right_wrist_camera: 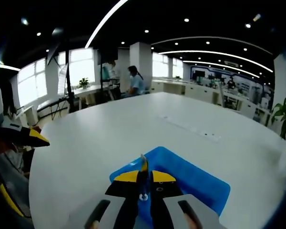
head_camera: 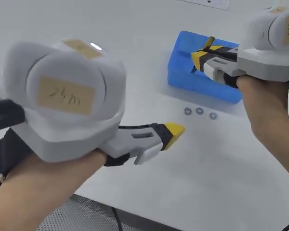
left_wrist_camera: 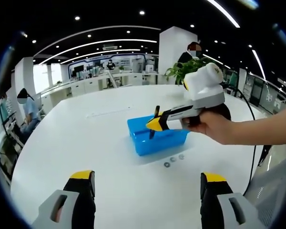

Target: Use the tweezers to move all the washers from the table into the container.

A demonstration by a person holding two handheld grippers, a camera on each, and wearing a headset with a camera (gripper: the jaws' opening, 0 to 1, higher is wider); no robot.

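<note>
Right claw (right_wrist_camera: 144, 177) is pressed together, pinching the tweezers (right_wrist_camera: 143, 164) above the blue container (head_camera: 180, 67). Left claw (left_wrist_camera: 147, 176) is spread. Three washers (head_camera: 199, 111) lie on the bench (head_camera: 149, 96), just beside the container.

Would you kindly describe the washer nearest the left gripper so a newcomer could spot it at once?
Find the blue container on the white table. Three washers lie in a row beside it. Take the end washer closest to the left gripper.

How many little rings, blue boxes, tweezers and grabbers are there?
Small silver metal washers on the white table: 3
Blue plastic container: 1
Thin dark tweezers: 1
Yellow-tipped grippers: 2 (left gripper, right gripper)
Total: 7
</note>
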